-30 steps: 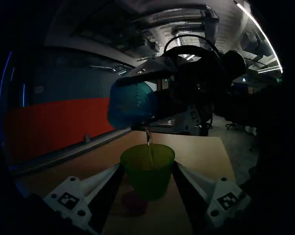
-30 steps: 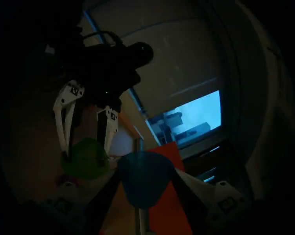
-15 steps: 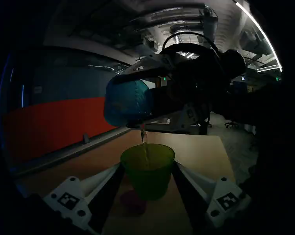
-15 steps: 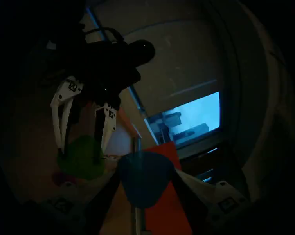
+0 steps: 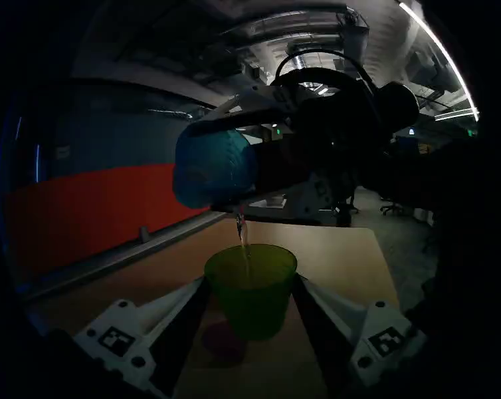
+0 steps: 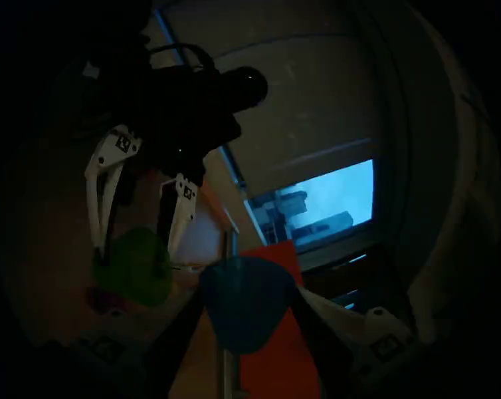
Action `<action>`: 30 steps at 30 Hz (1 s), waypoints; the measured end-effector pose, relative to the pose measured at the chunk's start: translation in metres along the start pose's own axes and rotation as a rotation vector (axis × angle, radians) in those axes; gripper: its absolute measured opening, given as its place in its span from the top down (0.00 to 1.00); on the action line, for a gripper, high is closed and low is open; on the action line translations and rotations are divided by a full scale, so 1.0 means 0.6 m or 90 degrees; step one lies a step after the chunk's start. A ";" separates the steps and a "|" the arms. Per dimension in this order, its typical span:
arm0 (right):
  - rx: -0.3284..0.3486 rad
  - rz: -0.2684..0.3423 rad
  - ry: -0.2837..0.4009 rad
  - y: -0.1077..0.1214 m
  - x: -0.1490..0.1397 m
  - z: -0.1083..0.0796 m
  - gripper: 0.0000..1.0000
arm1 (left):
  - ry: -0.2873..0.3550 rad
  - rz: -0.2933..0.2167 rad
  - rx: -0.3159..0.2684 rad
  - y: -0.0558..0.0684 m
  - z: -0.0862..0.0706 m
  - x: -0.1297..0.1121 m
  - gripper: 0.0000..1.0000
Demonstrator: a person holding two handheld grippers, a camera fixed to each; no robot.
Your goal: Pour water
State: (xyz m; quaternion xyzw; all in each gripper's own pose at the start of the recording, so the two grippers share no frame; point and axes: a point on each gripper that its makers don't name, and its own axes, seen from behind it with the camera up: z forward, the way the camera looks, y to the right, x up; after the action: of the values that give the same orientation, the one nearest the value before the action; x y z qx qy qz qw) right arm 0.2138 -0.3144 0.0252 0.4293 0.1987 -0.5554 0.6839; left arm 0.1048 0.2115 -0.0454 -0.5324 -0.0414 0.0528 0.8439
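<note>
Pink blur point(image 5: 218, 340) near green cup point(image 5: 250, 292), under tipped blue cup point(image 5: 210, 169), is unidentifiable.

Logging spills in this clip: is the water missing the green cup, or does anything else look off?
Nothing stands out. The stream from the tilted blue cup lands inside the green cup rim, and the table shows no puddle, though the dim light could hide small drops.

My fingers point(image 5: 154, 318) matt white plastic. green cup point(image 5: 252, 296) translucent smooth plastic; blue cup point(image 5: 210, 169) same. Tabletop point(image 5: 337, 256) matt wood-look.
</note>
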 end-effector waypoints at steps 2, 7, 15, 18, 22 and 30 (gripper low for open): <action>-0.002 -0.004 -0.001 0.002 -0.001 0.000 0.07 | -0.001 0.000 0.000 0.000 0.001 0.001 0.15; -0.003 -0.011 -0.002 0.007 -0.002 0.000 0.07 | 0.002 0.000 -0.001 0.000 0.002 0.004 0.15; -0.005 -0.022 -0.003 0.010 -0.004 -0.001 0.07 | 0.001 0.000 -0.001 -0.001 0.002 0.003 0.15; -0.006 -0.027 -0.003 0.011 -0.003 -0.001 0.07 | 0.001 0.001 -0.001 0.000 0.003 0.003 0.15; -0.008 -0.034 -0.003 0.014 -0.003 -0.001 0.07 | 0.002 0.002 -0.002 0.002 0.003 0.003 0.15; -0.013 -0.048 -0.003 0.018 -0.002 -0.001 0.07 | 0.000 0.004 -0.004 0.005 0.004 0.003 0.15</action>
State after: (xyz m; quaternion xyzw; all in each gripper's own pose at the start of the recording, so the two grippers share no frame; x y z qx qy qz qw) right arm 0.2235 -0.3131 0.0299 0.4132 0.2189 -0.5800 0.6671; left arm 0.1064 0.2150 -0.0469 -0.5351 -0.0399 0.0555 0.8420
